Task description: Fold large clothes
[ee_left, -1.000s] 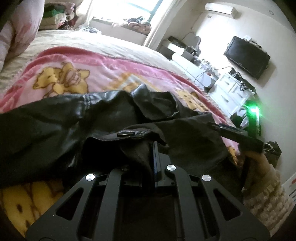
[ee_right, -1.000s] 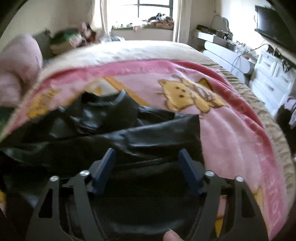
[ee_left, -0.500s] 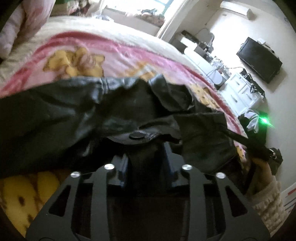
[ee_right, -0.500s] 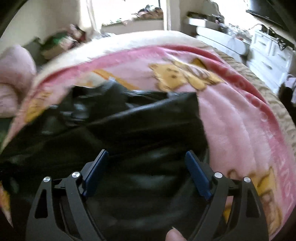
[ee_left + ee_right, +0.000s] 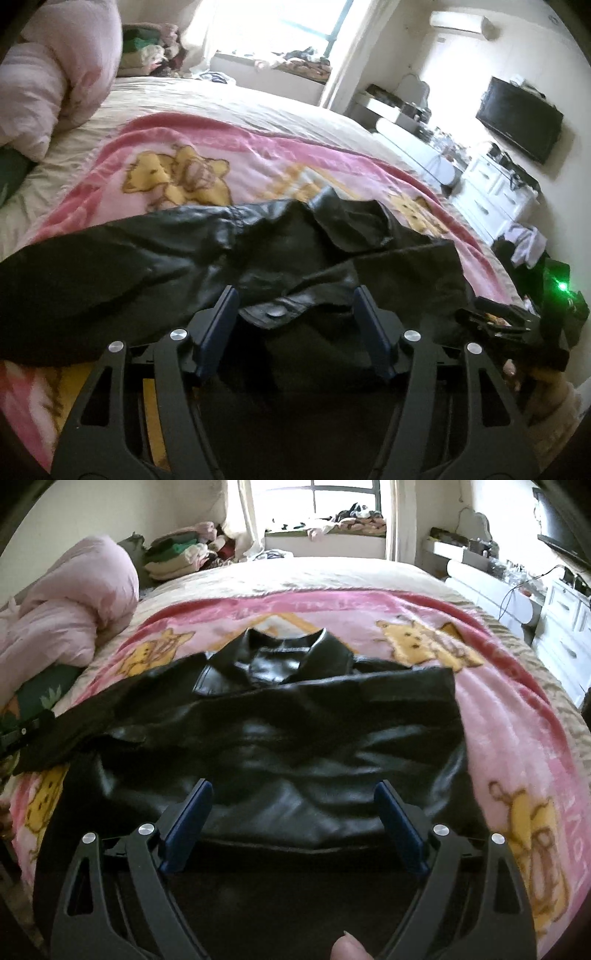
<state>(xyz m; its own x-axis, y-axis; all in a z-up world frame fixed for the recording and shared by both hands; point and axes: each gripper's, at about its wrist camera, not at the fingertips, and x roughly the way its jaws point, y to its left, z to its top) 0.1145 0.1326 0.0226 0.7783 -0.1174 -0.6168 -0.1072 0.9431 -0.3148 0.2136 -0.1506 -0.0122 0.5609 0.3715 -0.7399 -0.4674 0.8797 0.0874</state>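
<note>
Black jacket point(image 5: 280, 738) on pink blanket point(image 5: 509, 716), both grippers point(image 5: 295, 317) point(image 5: 291, 812) opening

Bare blanket point(image 5: 491, 716) right of jacket point(image 5: 295, 738)

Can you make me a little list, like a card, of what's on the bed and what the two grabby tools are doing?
garment: black leather jacket, partly folded, collar at its far end
lies on: pink cartoon-bear blanket over the bed
left tool: jaws opening, a snap tab of the jacket between them, unpinched
right tool: jaws opening, above the jacket, holding nothing
beside: rolled pink quilt
</note>
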